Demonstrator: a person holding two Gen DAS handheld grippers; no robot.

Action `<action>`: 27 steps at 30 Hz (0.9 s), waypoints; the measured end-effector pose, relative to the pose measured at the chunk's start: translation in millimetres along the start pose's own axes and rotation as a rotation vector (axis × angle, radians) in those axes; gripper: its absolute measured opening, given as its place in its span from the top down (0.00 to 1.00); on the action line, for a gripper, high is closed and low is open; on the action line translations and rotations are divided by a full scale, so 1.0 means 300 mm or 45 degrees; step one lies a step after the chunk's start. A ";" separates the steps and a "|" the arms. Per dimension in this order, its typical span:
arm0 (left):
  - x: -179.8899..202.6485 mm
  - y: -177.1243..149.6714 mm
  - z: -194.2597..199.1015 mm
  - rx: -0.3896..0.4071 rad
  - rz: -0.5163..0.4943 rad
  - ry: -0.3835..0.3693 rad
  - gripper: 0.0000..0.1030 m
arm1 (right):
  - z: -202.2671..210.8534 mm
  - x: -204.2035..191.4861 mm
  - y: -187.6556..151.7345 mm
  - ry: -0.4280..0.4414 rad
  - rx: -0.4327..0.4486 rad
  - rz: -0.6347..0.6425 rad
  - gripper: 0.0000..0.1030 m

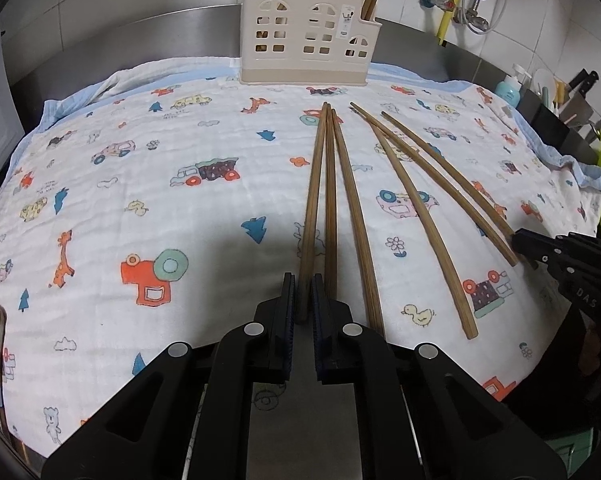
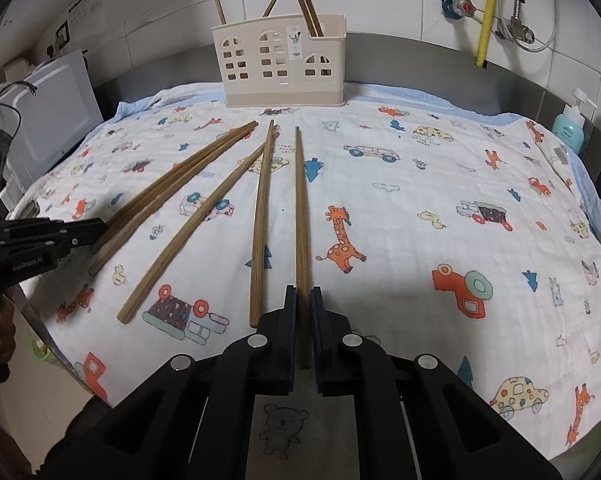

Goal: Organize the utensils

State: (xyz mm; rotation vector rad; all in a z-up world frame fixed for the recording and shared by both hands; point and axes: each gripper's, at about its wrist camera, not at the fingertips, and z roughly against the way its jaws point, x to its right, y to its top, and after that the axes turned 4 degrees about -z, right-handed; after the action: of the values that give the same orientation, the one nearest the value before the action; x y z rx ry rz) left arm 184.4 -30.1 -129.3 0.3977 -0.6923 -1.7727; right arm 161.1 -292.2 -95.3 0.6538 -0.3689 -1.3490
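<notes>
Six wooden chopsticks are lying on the patterned cloth (image 1: 180,208) covering the counter, in front of the cream utensil holder (image 1: 304,36), which is already carrying a few sticks upright.

Left tongs (image 1: 304,300) are pinching the thick near end of the leftmost chopstick (image 1: 314,200) of a tight group of three; its two neighbours are touching or nearly touching it along their length. Right tongs (image 2: 303,312) are pinching the near end of the rightmost chopstick (image 2: 300,208); the next stick is lying just beside it, apart.

Orientation: all sticks are running long axis away from the cameras, thin tips pointing toward the holder, the tips converging near its base and the butts fanning out.

Handling, judged: light, stiff, slender wood; unlikely to break but smooth enough to pivot or slip when held at one end only. A hold at the butt is leaving the long tip free to swing; firm pressure seems needed while tilting each stick upright for the holder. The left stick's close neighbours may be dragged along on lifting.
</notes>
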 end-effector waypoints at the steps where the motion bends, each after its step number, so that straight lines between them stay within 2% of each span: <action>1: -0.002 0.002 0.001 -0.004 0.002 -0.001 0.93 | 0.010 -0.002 0.002 -0.002 0.007 0.003 0.94; 7: -0.006 0.030 0.049 0.026 -0.009 -0.011 0.94 | 0.115 -0.004 0.058 -0.012 0.105 0.021 0.94; 17: -0.030 0.154 0.208 0.210 -0.003 -0.025 0.96 | 0.270 -0.008 0.235 0.035 0.287 0.023 0.94; 23: -0.042 0.251 0.275 0.310 -0.009 -0.050 0.97 | 0.303 -0.006 0.359 0.074 0.324 0.031 0.94; 27: -0.059 0.264 0.281 0.300 -0.001 -0.073 0.97 | 0.306 -0.014 0.410 0.064 0.334 0.055 0.94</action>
State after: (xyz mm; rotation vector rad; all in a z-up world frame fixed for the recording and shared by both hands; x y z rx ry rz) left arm 200.0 -7.3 -15.6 0.5073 -0.9467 -1.7133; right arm 200.6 -298.1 53.0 0.8902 -0.5221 -1.2513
